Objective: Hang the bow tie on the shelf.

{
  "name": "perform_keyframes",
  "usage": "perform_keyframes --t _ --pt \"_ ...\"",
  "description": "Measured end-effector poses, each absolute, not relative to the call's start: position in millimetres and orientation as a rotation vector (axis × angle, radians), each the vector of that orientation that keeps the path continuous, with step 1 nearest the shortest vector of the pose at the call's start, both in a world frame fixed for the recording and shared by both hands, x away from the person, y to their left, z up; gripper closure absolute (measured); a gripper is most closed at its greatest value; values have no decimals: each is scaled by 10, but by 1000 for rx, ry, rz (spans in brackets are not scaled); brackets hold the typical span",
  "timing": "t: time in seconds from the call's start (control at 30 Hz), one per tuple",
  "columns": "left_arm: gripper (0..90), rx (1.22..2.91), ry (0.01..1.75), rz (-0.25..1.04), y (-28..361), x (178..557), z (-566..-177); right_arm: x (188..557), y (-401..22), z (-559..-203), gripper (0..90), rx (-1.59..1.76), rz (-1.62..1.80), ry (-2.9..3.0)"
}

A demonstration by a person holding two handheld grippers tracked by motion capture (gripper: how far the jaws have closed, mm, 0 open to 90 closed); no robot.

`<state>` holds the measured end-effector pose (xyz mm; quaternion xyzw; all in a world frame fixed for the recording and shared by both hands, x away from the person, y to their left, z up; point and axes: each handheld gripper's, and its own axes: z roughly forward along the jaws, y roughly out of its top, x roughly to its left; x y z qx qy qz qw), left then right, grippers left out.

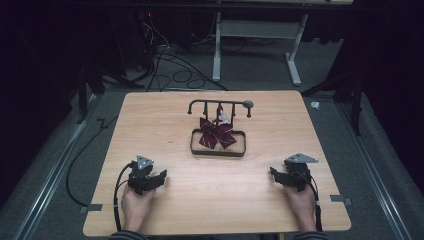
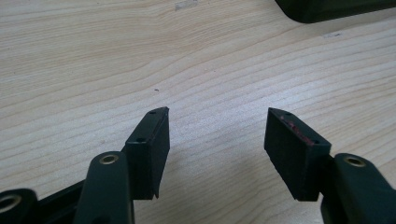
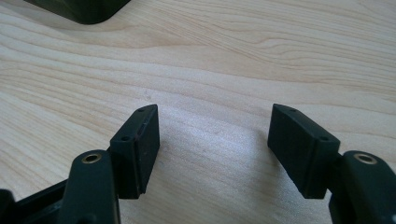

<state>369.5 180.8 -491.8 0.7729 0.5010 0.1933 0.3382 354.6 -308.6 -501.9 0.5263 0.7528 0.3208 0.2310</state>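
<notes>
- From the high view we see the bench point(image 1: 165, 210) lit from above, while the room around it sinks into near black.
- The picture is soft and a bit grainy.
- In both gripper views the wood is bright and washed pale, with soft shadows under the jaws.
- The far corners blur.

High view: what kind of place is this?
Probably a lab or data-recording setup, not a home. A bare wooden table stands on grey carpet amid black curtains, loose cables trail across the floor behind it, and a person holds a hand-held gripper in each hand beside one small rack with a bow.
</notes>
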Motion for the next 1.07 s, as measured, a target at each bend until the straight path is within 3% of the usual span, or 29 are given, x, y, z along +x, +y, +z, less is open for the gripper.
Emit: perform_keyframes --t 1.07 --pt "353 1981 1290 558 1740 3730 -5072 3551 -3090 -5020 357 1451 881 2062"
